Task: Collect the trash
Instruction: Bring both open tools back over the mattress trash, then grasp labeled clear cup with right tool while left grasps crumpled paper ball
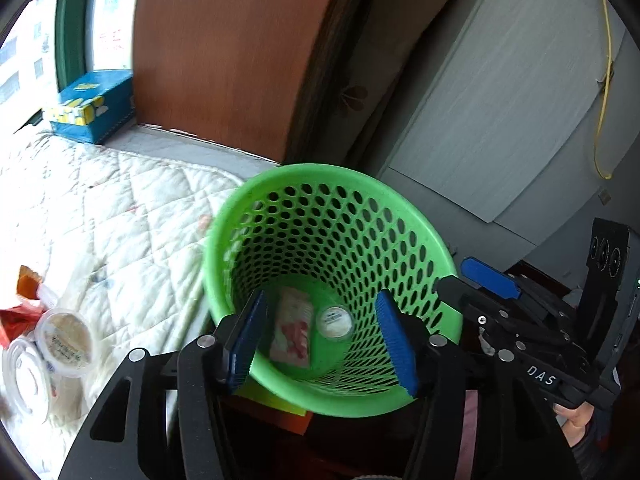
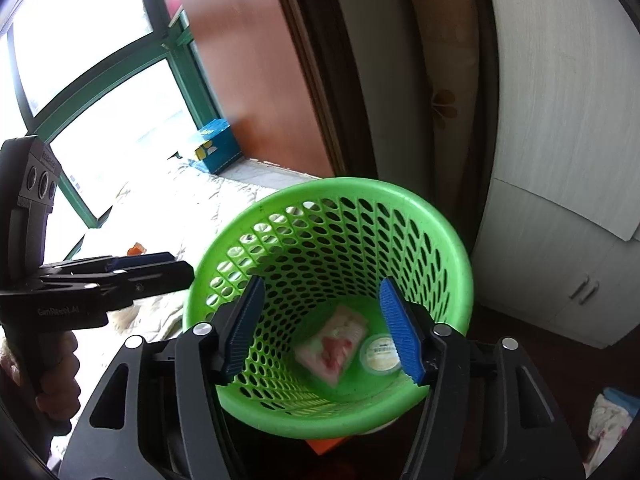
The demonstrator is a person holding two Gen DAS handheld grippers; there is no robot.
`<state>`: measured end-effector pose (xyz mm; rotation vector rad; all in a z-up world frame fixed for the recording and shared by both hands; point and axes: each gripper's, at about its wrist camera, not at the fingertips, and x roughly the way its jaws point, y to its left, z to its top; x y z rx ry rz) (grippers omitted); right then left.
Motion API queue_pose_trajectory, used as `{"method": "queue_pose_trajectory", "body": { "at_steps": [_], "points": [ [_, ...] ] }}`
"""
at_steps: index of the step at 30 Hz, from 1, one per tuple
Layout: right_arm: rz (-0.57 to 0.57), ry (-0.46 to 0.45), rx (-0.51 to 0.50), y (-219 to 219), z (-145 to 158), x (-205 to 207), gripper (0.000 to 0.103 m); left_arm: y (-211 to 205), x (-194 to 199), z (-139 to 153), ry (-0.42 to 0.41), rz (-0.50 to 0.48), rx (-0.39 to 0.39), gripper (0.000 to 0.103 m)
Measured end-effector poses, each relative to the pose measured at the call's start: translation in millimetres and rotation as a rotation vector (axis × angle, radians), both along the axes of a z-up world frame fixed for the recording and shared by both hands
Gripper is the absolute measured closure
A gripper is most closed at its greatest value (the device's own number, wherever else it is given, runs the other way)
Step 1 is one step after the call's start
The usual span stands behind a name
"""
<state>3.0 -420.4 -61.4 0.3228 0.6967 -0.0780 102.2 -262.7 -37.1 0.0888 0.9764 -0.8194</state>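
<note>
A green perforated trash basket [image 1: 320, 172] [image 2: 360, 186] stands beside the bed. On its bottom lie a white and red wrapper [image 1: 292, 328] [image 2: 332, 350] and a small round lidded cup [image 1: 334, 322] [image 2: 380, 354]. My left gripper [image 1: 320, 344] [image 2: 176, 264] hangs over the basket's near-left rim, open, with nothing between its blue pads. Over the near-right rim my right gripper [image 2: 322, 332] [image 1: 472, 280] is open too, and empty. More trash lies on the bed at the left: a round tub [image 1: 64, 338], a clear lid [image 1: 24, 376] and an orange-red wrapper [image 1: 24, 300].
A white quilted mattress [image 1: 120, 208] fills the left, with a blue box [image 1: 94, 106] [image 2: 216, 148] by the window. A brown headboard [image 1: 224, 52] and a grey cabinet [image 2: 560, 200] stand behind the basket. A hand [image 2: 56, 372] holds the left gripper's handle.
</note>
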Motion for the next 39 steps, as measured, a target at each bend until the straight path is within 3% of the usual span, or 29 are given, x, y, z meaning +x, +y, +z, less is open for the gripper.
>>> {"method": "queue_pose_trajectory", "body": {
  "at_steps": [9,12,15,20,30,39],
  "points": [
    [0.117,-0.038,0.001,46,11,20,0.023,90,3,7,-0.056,0.220,0.043,0.035],
    [0.173,-0.048,0.008,68,13,31,0.021,126,5,9,-0.073,0.295,0.049,0.035],
    [0.230,-0.052,0.025,91,14,43,0.020,165,7,13,-0.090,0.380,0.053,0.025],
    [0.313,-0.044,0.035,129,13,63,0.019,222,11,15,-0.112,0.509,0.071,0.024],
    [0.461,0.038,0.107,193,-17,106,0.019,326,15,-3,-0.135,0.744,0.164,0.020],
    [0.556,0.116,0.180,220,-49,154,0.021,376,22,-31,-0.068,0.821,0.164,0.020]
  ]
}}
